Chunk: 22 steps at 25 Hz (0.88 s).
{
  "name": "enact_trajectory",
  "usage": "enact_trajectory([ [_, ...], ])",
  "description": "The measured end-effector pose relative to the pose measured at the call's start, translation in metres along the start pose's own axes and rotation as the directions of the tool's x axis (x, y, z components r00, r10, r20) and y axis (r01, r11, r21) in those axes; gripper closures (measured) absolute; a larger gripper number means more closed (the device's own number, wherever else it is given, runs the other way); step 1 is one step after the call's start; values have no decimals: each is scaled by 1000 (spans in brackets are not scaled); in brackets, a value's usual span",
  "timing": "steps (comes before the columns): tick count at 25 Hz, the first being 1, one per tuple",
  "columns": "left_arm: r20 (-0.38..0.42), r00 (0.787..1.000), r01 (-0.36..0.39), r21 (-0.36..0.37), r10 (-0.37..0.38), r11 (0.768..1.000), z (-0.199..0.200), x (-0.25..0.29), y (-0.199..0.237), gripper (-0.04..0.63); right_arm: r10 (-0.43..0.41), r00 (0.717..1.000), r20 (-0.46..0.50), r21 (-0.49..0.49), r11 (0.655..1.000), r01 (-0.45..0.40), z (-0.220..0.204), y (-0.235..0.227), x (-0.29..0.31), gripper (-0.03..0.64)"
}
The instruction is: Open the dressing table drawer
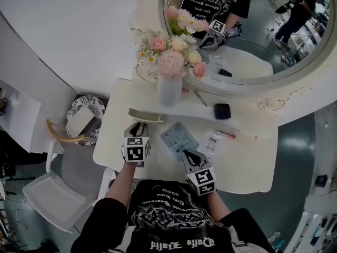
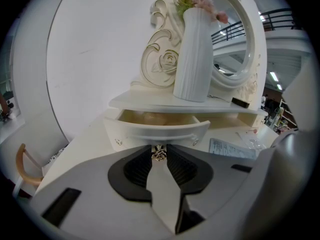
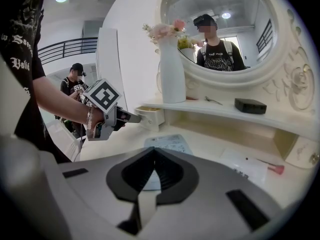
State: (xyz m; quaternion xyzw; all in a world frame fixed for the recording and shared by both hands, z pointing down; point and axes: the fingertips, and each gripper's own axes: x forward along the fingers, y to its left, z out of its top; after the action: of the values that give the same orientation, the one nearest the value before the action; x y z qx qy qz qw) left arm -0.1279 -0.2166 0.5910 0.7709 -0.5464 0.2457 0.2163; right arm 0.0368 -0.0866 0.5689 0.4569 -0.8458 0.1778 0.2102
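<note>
Nearest the person, the right claw (image 3: 154, 153) hangs over the front of the white table (image 1: 247, 162), its jaws brought together with nothing between them. Just beyond its tips a printed leaflet (image 1: 179, 137) lies flat on the table top.

The left claw (image 2: 159, 153) sits a little further forward and to the left. Its jaws are pinched on the small metal knob (image 2: 159, 154) in the middle of the drawer (image 2: 156, 129) front. The drawer sits under the left end of the shelf (image 2: 200, 105) and is pulled partly out, so its pale inside shows behind the curved front.

On the shelf above the drawer stands a ribbed white vase (image 2: 194, 56) of pink and cream flowers, upright. Further right along the shelf lies a small black box (image 1: 222, 111), well apart from the vase. Behind them rises the oval mirror (image 1: 274, 33) in its carved cream frame.
</note>
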Motion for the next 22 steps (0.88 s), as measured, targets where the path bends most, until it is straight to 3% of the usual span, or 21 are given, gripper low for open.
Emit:
enact_trajectory([
  [22, 3, 1000, -9, -8, 9, 1000, -2, -4, -2, 492, 3, 1000, 12, 5, 1000, -4, 0, -1, -2, 606],
])
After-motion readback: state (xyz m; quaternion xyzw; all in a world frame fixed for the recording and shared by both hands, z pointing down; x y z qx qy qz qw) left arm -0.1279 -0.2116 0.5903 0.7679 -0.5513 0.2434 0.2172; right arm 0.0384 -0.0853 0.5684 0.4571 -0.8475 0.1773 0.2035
